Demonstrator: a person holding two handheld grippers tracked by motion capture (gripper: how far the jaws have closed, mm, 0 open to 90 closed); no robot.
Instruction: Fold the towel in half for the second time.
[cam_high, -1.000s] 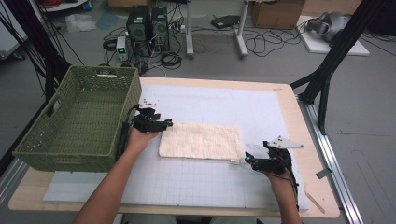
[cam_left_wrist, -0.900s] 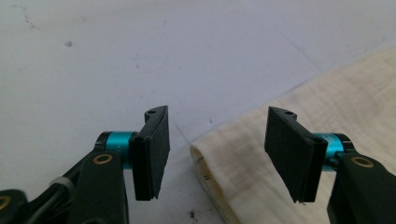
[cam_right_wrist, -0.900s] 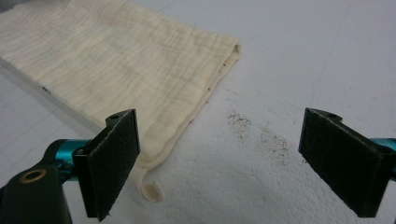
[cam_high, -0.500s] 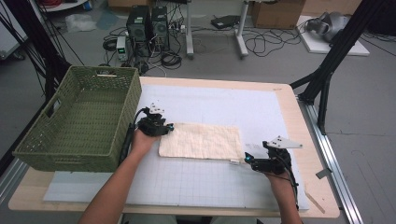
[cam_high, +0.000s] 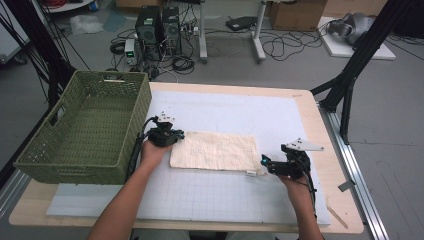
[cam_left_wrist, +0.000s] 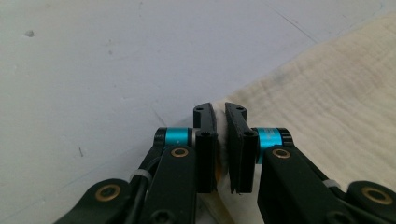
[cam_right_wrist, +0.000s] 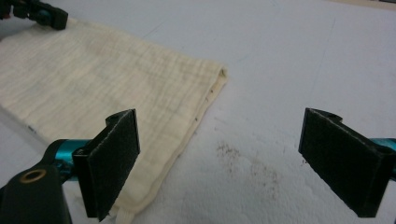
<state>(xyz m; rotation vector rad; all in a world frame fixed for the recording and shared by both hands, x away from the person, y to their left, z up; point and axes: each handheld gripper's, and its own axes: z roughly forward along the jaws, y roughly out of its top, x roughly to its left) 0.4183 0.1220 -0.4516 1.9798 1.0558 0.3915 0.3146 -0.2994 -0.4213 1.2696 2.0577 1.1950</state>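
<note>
Cloth (cam_high: 215, 151) mid-frame on mat (cam_high: 240, 110); basket (cam_high: 85, 127) at left; left gripper (cam_high: 167, 136) at cloth's left corner, right gripper (cam_high: 265, 164) at lower right.

High view: above the near edge, facing forward and down over table (cam_high: 310, 107) and floor. Gripper views: close, low over the mat, along own jaws. Shared by all three: cloth (cam_high: 215, 151) (cam_left_wrist: 327, 93) (cam_right_wrist: 102, 88); left gripper (cam_high: 165, 134) (cam_right_wrist: 39, 13) far off in right gripper view.

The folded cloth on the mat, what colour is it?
Cream, with a faint woven grid; the cloth shows best in the right gripper view.
</note>
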